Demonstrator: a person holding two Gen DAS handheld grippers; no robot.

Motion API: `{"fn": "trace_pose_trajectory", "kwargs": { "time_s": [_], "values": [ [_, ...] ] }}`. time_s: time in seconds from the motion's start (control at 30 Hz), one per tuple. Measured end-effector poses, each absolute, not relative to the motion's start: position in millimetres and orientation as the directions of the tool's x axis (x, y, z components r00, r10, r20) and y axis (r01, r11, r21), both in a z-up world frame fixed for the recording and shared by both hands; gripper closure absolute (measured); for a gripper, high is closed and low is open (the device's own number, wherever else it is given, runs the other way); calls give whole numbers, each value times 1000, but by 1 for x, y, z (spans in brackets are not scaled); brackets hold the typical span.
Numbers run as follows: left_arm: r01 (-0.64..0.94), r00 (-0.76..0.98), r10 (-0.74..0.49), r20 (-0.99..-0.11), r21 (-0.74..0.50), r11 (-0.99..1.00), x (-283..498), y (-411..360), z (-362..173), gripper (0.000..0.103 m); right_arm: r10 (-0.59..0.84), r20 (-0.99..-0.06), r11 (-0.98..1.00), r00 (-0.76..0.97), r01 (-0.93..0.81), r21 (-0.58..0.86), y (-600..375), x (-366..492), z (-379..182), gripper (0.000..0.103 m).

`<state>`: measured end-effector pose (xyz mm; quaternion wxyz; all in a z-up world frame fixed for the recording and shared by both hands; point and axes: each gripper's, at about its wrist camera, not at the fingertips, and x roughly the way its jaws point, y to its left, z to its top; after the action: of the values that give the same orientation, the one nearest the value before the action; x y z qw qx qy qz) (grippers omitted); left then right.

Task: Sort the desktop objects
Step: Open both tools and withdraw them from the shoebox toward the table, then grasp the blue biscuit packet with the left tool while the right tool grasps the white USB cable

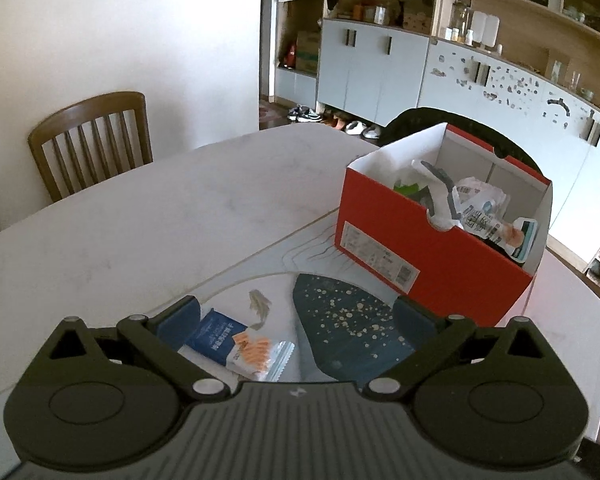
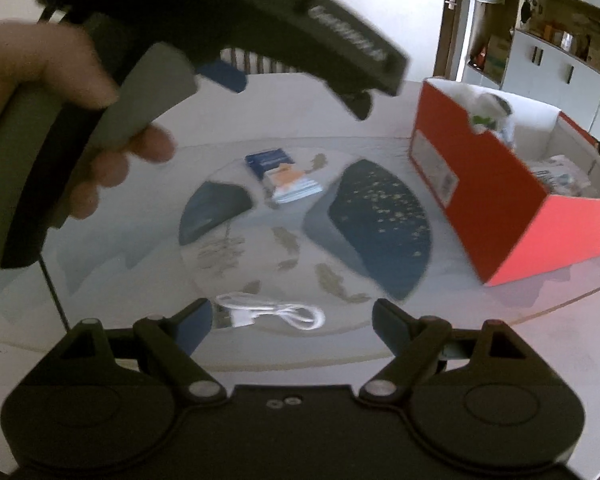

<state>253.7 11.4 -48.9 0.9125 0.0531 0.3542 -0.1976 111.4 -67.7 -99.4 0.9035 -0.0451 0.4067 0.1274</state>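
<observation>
Meanwhile, both grippers hover w/ jaws apart, holding nothing. Left gripper (image 1: 296,312) sits just above the blue-and-orange packet (image 1: 236,346) on the desk (image 1: 140,216) mat; right gripper (image 2: 292,320) is near the white USB cable (image 2: 272,314). Red cardboard box (image 1: 432,256), already part-filled, stands to the right. Best approach, prob.: drop straight down, straddle the packet's short sides, close firmly, lift clear before swinging over the box rim.

White characters on small blue-and-orange packet (image 1: 228,341), print on crumpled white wrapper (image 1: 486,212), white label on red cardboard box (image 1: 376,256): all illegible.
</observation>
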Motion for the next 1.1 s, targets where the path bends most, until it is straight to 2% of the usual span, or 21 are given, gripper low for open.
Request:
{"fn": "trace_pose_trajectory", "kwargs": {
  "time_s": [0.57, 0.83, 1.0, 1.07, 1.1],
  "values": [
    [411, 650, -324, -688, -40, 911, 265, 19, -66, 0, 100, -788, 987, 607, -159, 3, -44, 132, -136, 14],
    [389, 651, -293, -700, -23, 921, 272, 21, -76, 0, 116, -773, 988, 624, -151, 26, -48, 130, -140, 15],
    [392, 646, -284, -709, -11, 920, 274, 21, -84, 0, 122, -766, 987, 632, -160, 25, -51, 129, -141, 20],
    [395, 645, -280, -711, -3, 919, 274, 21, -87, 0, 124, -760, 986, 638, -163, 25, -54, 131, -140, 27],
    [397, 644, -280, -712, -2, 918, 274, 21, -89, 0, 130, -761, 985, 636, -170, 26, -55, 132, -140, 27]
  ]
}}
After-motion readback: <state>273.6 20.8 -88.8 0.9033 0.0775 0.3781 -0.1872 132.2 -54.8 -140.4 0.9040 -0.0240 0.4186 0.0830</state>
